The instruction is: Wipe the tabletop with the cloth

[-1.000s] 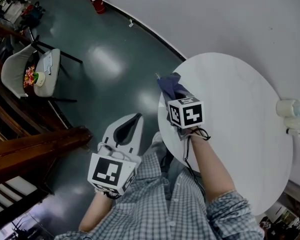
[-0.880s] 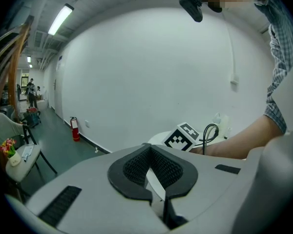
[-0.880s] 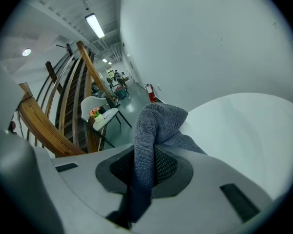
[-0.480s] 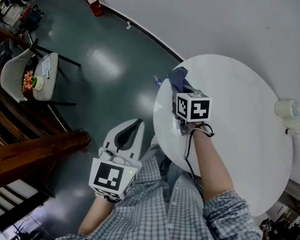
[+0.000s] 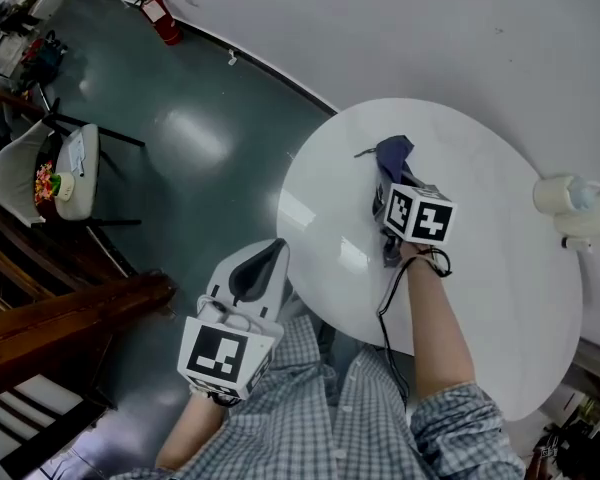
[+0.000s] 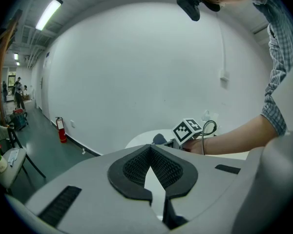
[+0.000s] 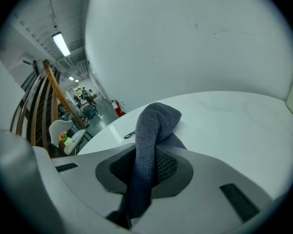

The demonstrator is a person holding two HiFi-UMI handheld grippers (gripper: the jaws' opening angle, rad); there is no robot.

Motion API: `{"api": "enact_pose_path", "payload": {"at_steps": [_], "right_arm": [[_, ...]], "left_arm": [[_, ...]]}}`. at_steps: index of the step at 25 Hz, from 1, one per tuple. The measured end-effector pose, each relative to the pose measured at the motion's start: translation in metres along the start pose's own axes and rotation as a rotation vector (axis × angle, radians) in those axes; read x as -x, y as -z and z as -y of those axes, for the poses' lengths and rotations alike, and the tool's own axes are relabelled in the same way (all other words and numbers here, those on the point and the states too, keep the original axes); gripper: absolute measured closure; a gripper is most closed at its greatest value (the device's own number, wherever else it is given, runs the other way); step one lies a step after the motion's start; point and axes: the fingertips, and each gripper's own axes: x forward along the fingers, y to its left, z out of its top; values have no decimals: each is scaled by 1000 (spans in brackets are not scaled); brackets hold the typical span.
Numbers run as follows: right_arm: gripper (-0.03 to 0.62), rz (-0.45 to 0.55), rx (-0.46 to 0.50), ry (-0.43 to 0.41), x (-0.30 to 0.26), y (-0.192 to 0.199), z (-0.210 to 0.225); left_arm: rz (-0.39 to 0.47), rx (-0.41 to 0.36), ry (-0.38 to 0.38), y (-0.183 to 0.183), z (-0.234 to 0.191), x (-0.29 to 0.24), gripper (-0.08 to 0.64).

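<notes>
Right hand-held gripper is out over the desk, a bit left of its middle and towards the far rim, and it's clamped on the cloth. From its own camera you can see why it holds that way: the grey-blue knit runs up between the jaws as a thick pinched rope, and the loose end bunches into a hump just ahead of the tips, so there's a soft wad out front to do the rubbing rather than hard plastic. That wad looks to be resting on the white top, though I can't swear how hard it's pressed. The forearm comes in across the desk's near rim, low and angled, which I'd read as leaning weight onto the cloth for a stroke. Left hand-held gripper is parked off the desk altogether, beyond its near-left rim and over the floor by the person's lap; its jaws sit together at the tips with nothing between them. Sensible enough, I'd say, since this is a one-handed job and that keeps it out of the sweep. A couple of white items stand at the desk's right rim, well apart from the cloth, so there's plenty of bare top to cover.
</notes>
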Motion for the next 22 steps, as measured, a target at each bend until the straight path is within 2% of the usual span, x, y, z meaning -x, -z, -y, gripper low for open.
{"api": "enact_pose_path", "payload": {"at_steps": [9,16,22], "right_arm": [[540,53,-126,144,52,7,103],[540,75,-180,245,89,12,183],[540,101,-220,299,105,8,244]], "left_arm": [[-16,-18,21,-4,39,-13,555],[-24,-23,45,-4,66,-26,555],[-28,-25,41,-4,87,-42,555]]}}
